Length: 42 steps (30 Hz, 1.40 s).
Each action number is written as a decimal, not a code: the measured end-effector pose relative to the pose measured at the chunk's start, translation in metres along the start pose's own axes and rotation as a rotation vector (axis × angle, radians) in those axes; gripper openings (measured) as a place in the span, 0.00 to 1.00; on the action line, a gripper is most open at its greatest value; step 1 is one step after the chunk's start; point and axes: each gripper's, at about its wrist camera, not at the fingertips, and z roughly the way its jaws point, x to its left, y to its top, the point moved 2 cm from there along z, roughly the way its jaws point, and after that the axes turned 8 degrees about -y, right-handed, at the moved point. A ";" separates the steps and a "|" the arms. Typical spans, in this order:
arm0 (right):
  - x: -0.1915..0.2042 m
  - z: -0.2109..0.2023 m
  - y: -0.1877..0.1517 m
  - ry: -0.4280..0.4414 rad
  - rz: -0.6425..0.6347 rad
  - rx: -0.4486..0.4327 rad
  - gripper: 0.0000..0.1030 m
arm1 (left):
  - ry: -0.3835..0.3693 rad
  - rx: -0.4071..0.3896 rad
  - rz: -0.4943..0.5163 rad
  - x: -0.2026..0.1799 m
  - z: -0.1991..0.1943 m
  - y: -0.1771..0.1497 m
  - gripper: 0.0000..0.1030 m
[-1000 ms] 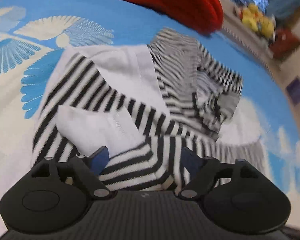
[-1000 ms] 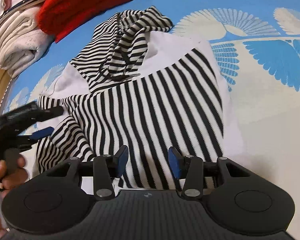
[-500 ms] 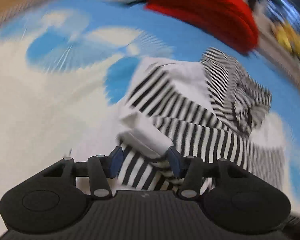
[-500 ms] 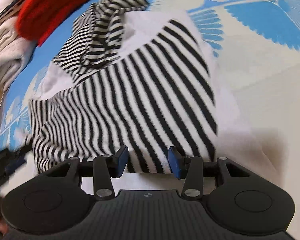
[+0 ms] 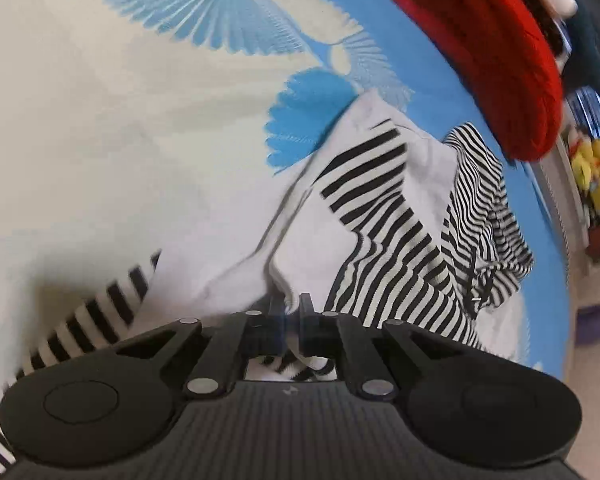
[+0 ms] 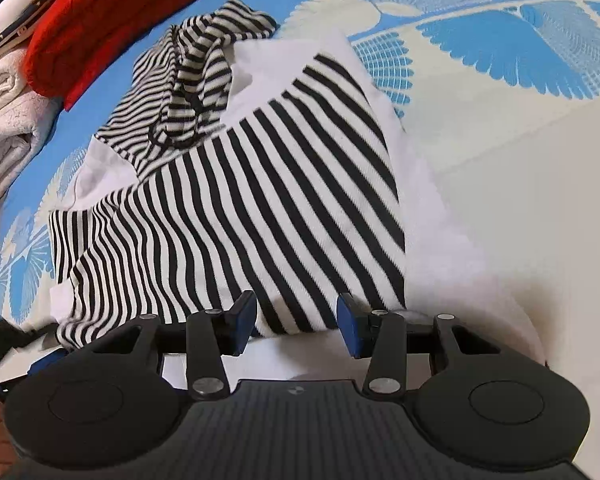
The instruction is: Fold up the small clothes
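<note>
A small black-and-white striped hooded top [image 6: 236, 208] lies spread on the blue and cream patterned bedsheet [image 6: 520, 140], its hood [image 6: 196, 80] bunched at the far end. It also shows in the left wrist view [image 5: 400, 240]. My left gripper [image 5: 291, 312] is shut on a white fold of the top's edge. My right gripper [image 6: 296, 316] is open, its blue pads [image 6: 346, 322] hovering over the near hem of the striped body, holding nothing. The left gripper's edge shows at the lower left of the right wrist view [image 6: 24, 344].
A folded red knit garment [image 6: 112, 12] and a stack of cream folded towels [image 6: 4, 120] lie beyond the hood. The red garment also shows in the left wrist view [image 5: 492, 48]. Yellow toys [image 5: 592, 176] sit past the bed's edge.
My left gripper closed on the top's white edge fold and swung left, dragging cloth with it. The right gripper stayed open and moved slightly nearer the hem.
</note>
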 end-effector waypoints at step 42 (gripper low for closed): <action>-0.034 -0.004 0.024 -0.041 0.160 -0.025 0.48 | 0.112 0.031 0.477 -0.050 0.019 -0.013 0.33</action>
